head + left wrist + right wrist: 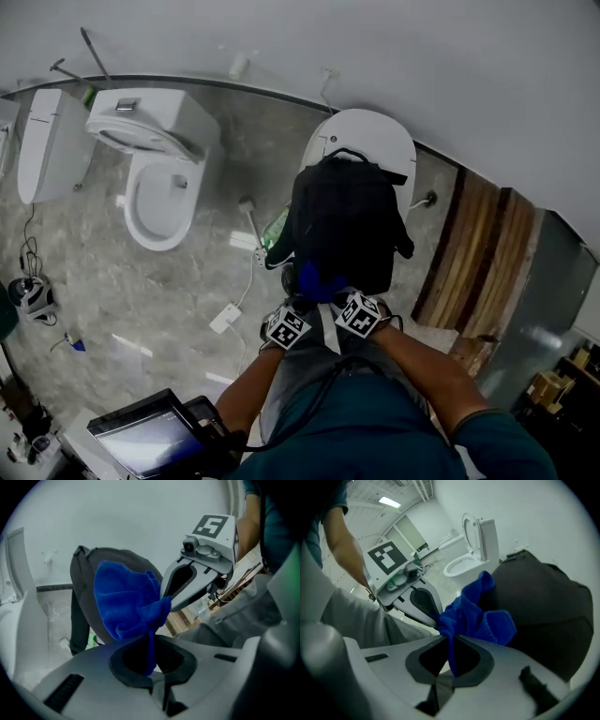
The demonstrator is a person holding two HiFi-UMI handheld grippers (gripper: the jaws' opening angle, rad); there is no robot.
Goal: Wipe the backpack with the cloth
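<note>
Clamped shut, the left tongs (150, 665) and right tongs (451, 658) each pinch a fold of the blue cloth (126, 599). Their tips sit just beside each other, with the cloth bunched between them. In the head view both tongs are close in front of the person's lap, and forearms lead back from them to the bottom edge.

The cloth lies against the lower front of the black backpack (342, 220), which stands upright on a white toilet (375, 136). Only the top curve of that toilet's lid shows behind the pack.

A grey marbled floor (112, 281) spreads to the left, with loose cables and a small white box on it. It is otherwise open as far as a second toilet (155, 187), whose lid is raised. Something green (275, 230) peeks out at the pack's left edge, too hidden to name. Wooden planks (478, 253) lie to the right, near the pack.

A plain white wall (375, 47) closes off the far side. A screen (141, 441) is cut off at the lower left corner.
</note>
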